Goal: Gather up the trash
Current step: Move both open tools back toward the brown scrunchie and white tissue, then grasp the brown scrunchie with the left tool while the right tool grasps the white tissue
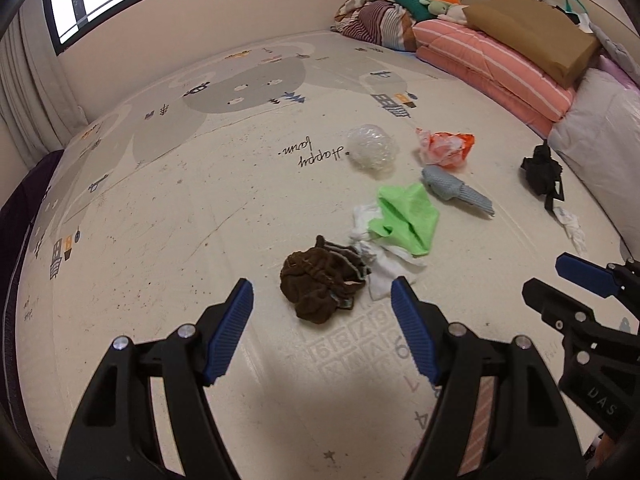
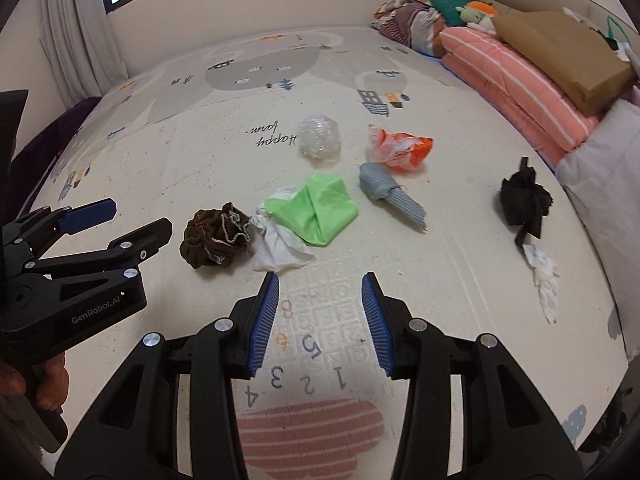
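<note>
Left gripper [image 1: 322,312], right gripper [image 2: 320,312]: jaws apart, empty. Brown cloth [image 1: 320,280] at 12 o'clock; risk: grabbing clothing, not trash.

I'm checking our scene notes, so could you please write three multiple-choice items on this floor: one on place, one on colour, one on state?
1. What touches the brown cloth?
A. white crumpled piece
B. black bundle
C. clear plastic ball

2. Which colour is the folded bag amid the litter?
A. blue
B. green
C. yellow

3. How do the right tongs stand?
A. shut on paper
B. gripping cloth
C. open, empty

Answers: 1 A, it lies against the cloth; 2 B, bright green; 3 C, only play mat shows between the fingers.
</note>
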`<state>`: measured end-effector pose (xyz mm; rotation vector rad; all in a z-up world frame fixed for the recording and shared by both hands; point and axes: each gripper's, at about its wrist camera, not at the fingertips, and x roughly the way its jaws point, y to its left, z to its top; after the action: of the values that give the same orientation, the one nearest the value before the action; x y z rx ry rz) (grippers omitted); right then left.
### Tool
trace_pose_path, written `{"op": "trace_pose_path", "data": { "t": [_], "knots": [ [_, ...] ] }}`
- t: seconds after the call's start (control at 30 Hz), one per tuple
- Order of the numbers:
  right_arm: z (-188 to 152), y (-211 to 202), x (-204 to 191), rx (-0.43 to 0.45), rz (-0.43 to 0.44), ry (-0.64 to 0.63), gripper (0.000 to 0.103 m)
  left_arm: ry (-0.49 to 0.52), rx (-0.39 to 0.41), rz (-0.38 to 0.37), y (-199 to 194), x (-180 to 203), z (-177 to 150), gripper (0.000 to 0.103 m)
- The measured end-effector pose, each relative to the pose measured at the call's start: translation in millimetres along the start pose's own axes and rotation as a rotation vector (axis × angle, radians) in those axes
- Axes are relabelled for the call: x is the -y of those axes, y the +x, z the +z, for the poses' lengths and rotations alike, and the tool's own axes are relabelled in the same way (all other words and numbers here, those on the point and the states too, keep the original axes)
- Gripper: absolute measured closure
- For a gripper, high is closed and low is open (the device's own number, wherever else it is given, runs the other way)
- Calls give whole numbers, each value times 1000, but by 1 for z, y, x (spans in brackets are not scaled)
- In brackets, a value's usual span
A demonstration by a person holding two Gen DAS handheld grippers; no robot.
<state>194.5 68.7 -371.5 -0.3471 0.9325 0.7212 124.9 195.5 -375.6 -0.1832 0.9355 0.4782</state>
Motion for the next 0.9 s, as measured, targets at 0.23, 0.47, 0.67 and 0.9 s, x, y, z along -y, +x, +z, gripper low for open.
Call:
{"op": "trace_pose_path", "data": {
  "t": [0.23,0.47,0.67,0.9],
  "knots": [
    [7,73,-22,-38,15,-53,61,9,-12,-19,47,-14,-7,31],
    [10,133,-26,-66,22,-87,58,20,-31,-26,92,-18,-19,32],
    [8,156,-28,-102,66,-95,82,8,-44,-114,103,-18,-17,52],
    [13,143,-36,-97,105,-127,100,72,-46,-128,92,-3,-14,80]
  ]
}}
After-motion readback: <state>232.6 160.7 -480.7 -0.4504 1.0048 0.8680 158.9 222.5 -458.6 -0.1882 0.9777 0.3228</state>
